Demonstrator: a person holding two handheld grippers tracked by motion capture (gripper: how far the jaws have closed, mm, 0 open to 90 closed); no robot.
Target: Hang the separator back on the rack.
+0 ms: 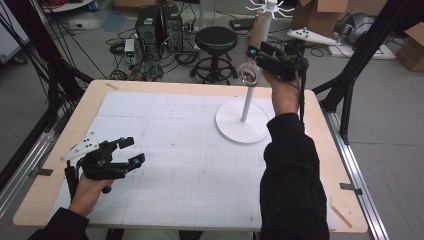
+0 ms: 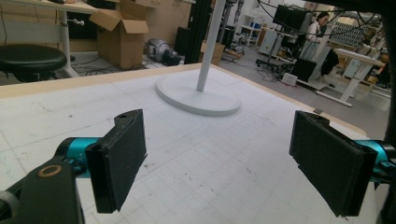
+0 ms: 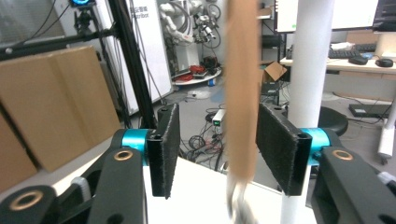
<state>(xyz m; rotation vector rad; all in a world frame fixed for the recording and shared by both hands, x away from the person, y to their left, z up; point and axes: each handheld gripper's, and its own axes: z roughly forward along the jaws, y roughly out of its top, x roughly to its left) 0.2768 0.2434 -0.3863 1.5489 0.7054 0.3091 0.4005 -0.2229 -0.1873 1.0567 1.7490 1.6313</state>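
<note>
A white rack stands on a round base (image 1: 235, 125) at the table's far right, its pole (image 1: 246, 102) rising to hooks at the top. A tan strap (image 1: 257, 30) hangs down beside the pole, with a metal ring (image 1: 247, 73) at its lower end. My right gripper (image 1: 254, 57) is raised beside the pole at the strap. In the right gripper view the strap (image 3: 240, 93) hangs blurred between the pads of that gripper (image 3: 222, 149), with gaps on both sides, so it is open. My left gripper (image 1: 131, 151) rests low at the near left, open (image 2: 222, 158) and holding nothing.
A white gridded mat (image 1: 175, 150) covers most of the wooden table. Behind the far edge stand a black stool (image 1: 216, 40), computer cases (image 1: 159, 25) with cables, and cardboard boxes (image 1: 320, 12). Black frame struts (image 1: 360, 55) rise at both sides.
</note>
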